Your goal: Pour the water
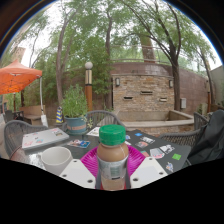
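A bottle [113,160] with a green cap, a silver label and brownish liquid stands upright between my fingers. My gripper [113,165] is shut on it, with the magenta pads [90,160] pressed against both of its sides. It is held above the table [45,150]. A white cup [56,159] stands on the table to the left, just beyond my left finger.
Several cards and papers [150,140] lie scattered over the table. A potted plant [75,108] in a teal pot stands at the far side. Metal chairs [100,118] ring the table. An orange umbrella [18,78] and a brick wall [140,90] lie beyond.
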`<action>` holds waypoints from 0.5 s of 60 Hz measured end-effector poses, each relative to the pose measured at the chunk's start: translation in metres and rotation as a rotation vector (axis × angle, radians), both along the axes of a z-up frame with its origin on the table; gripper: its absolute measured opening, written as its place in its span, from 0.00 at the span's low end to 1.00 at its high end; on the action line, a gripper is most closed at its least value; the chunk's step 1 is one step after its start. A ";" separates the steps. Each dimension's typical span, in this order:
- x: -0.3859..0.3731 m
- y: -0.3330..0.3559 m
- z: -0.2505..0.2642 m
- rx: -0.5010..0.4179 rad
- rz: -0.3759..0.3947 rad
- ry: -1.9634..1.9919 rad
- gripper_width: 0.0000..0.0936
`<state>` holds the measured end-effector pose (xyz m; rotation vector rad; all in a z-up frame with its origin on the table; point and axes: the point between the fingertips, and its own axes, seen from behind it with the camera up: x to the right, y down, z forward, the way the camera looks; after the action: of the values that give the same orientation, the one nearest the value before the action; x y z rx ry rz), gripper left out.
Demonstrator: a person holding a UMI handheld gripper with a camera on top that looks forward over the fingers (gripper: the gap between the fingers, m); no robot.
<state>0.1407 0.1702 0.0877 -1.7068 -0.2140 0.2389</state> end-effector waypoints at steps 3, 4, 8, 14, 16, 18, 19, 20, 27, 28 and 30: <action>0.002 0.001 0.001 -0.037 -0.010 -0.011 0.43; 0.002 0.000 0.000 -0.052 -0.012 -0.016 0.45; 0.002 -0.007 -0.005 -0.127 -0.007 -0.023 0.54; -0.001 -0.022 -0.002 -0.189 0.004 0.010 0.90; 0.001 -0.030 0.001 -0.202 0.006 0.007 0.90; 0.001 -0.039 0.001 -0.222 0.009 -0.008 0.89; 0.001 -0.041 0.001 -0.235 0.002 -0.017 0.89; 0.003 -0.046 0.001 -0.246 -0.003 -0.027 0.89; 0.006 -0.088 0.025 -0.258 -0.032 -0.078 0.89; 0.006 -0.095 0.029 -0.260 -0.039 -0.082 0.89; 0.006 -0.110 0.038 -0.271 -0.059 -0.089 0.89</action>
<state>0.1465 0.0598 0.1252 -1.9916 -0.2042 0.1531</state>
